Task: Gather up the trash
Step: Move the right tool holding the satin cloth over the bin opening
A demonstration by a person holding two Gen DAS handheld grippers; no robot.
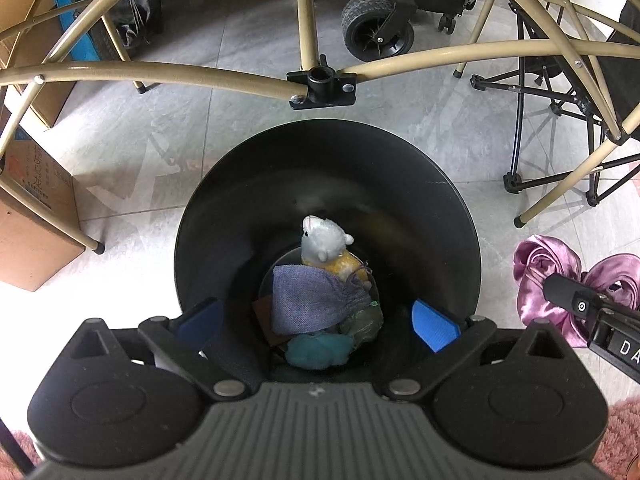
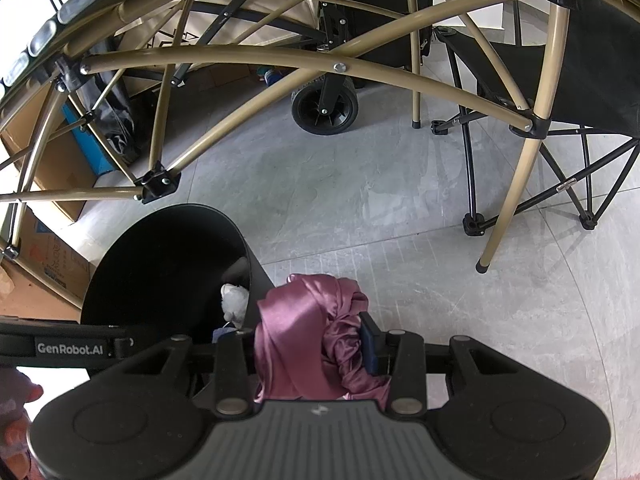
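While the left gripper (image 1: 316,320) hangs over the mouth of the black bin (image 1: 400,184), its blue pads (image 1: 434,326) stand spread wide apart with nothing between them, so it counts as released. At the bottom of the bin lie a grey plush mouse (image 1: 324,238) on a yellow piece, a lavender cloth pouch (image 1: 312,300), a teal lump (image 1: 318,350) and a greenish crumpled piece (image 1: 362,322); these appear to be trash already collected. The right gripper (image 2: 308,354) is clenched on a bundle of pink satin cloth (image 2: 304,332), held just beside the bin's rim, outside it and above the grey tiled floor (image 2: 360,200).

Progress, as a judgement: several items are in, and the pink satin cloth is the next to go, not yet over the opening. Whether more trash remains elsewhere cannot be told from these views.

Hidden or unclear: the right gripper's left pad is buried in the cloth, and only the dark edge of the other pad shows. The yellow piece under the mouse and a dark reddish object beneath the pouch are too covered to identify. A hand (image 2: 16,412) enters at the lower left of the right wrist view, cut off by the frame. Tan folding-frame tubes (image 1: 160,72), a cardboard box (image 1: 36,216) and a cart wheel (image 1: 376,28) crowd the background.
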